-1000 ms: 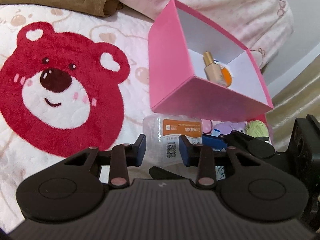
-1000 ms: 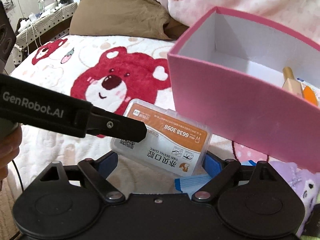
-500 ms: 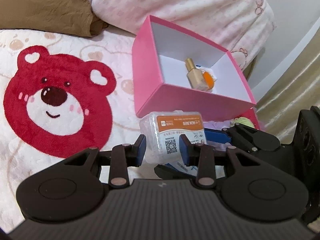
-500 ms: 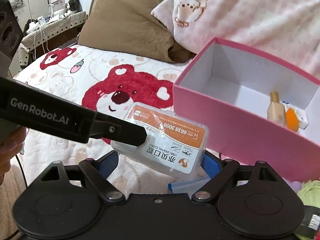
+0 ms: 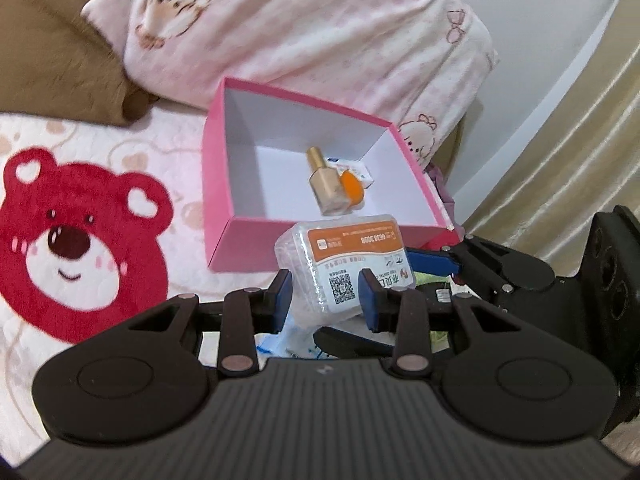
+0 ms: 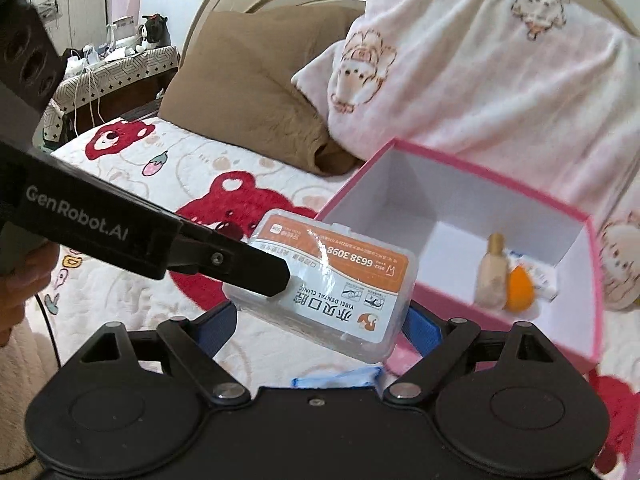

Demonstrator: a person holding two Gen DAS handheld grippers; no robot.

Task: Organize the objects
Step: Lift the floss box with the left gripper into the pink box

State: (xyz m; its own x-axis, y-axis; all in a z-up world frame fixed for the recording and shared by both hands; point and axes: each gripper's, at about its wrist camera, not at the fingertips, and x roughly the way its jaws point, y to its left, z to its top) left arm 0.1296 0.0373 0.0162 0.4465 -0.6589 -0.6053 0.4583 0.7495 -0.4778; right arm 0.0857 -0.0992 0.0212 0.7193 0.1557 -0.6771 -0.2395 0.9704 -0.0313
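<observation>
Left wrist view: my left gripper (image 5: 325, 300) is closed narrowly on the short end of a clear plastic case (image 5: 344, 264) with an orange label, held above the bed (image 5: 180, 184) just before the pink box (image 5: 218, 184). A small bottle (image 5: 326, 184) lies inside the box.

Right wrist view: my right gripper (image 6: 320, 320) stands wide, pads at both long ends of the case (image 6: 340, 280); contact there I cannot tell.

Matte black plastic left tongs (image 5: 325, 305) and right tongs (image 6: 320, 326) carry blue pads, silver pivot screws and round embossed discs; one arm reads "GenRobot.AI" in white.
</observation>
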